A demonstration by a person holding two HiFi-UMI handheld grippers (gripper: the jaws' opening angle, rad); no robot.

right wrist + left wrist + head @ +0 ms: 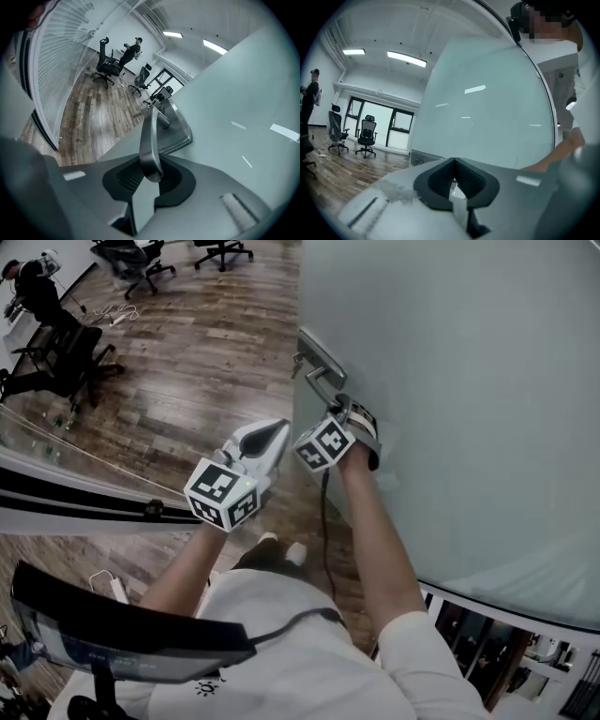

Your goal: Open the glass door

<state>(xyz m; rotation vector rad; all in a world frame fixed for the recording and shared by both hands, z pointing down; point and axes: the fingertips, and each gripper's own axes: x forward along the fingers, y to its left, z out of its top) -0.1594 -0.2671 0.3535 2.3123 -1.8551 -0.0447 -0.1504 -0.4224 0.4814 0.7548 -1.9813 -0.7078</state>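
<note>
The frosted glass door [469, 381] fills the right half of the head view, its vertical edge running down the middle of the picture, and wooden floor [206, 343] spreads out to the left of that edge. Far across the floor stand black office chairs [141, 263] and another person [33, 287] in dark clothes. Nearer in, both of the wearer's forearms reach toward the door edge. The left gripper [279, 430] hangs just beside the door edge, near the right one but apart from the door, with its marker cube [223, 491] facing the camera; in the left gripper view its jaws are clenched tip to tip with nothing between them. The right gripper [345, 412] is up against the door at handle height, a black cable [325, 521] trailing down from it. A metal handle plate [323, 357] is fixed to the door close to its edge, and from it juts the metal lever handle [151, 140]; the right gripper view shows the jaws grasping the lever's free end, ribbed pads pressed on either side of it
</note>
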